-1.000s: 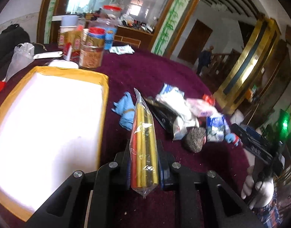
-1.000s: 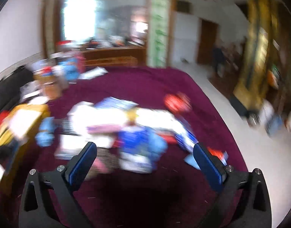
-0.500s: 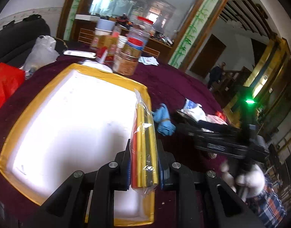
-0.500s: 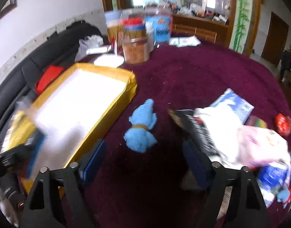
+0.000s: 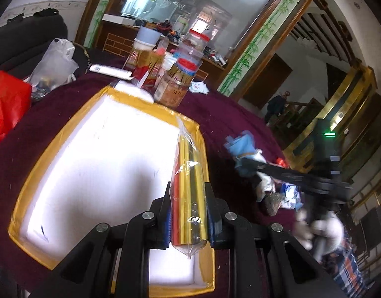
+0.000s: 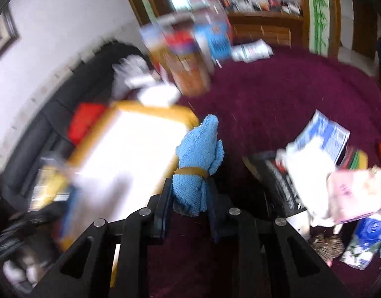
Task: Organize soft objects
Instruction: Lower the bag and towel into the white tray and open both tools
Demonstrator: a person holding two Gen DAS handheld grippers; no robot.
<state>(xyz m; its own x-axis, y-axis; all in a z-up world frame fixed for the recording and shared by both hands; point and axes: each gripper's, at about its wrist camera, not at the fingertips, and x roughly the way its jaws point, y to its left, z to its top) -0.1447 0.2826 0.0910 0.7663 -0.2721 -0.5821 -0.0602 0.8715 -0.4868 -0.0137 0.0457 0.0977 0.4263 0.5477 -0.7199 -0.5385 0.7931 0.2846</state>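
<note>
Left hand-held gripper is clamped on a clear bag of coloured rolls, same grip as a sec ago, but it now hangs over the right edge of the yellow-rimmed white tray; before, it was over the maroon worktop right of the tray. Right hand-held gripper, wide open and empty a sec ago, is closing w/ the blue towel roll between its jaws, pads pressing its sides, roll just right of the tray's corner. Half a sec back the towel lay loose on the cloth. Rest of the pile sits well right of the tray. Jars stand behind the tray.
</note>
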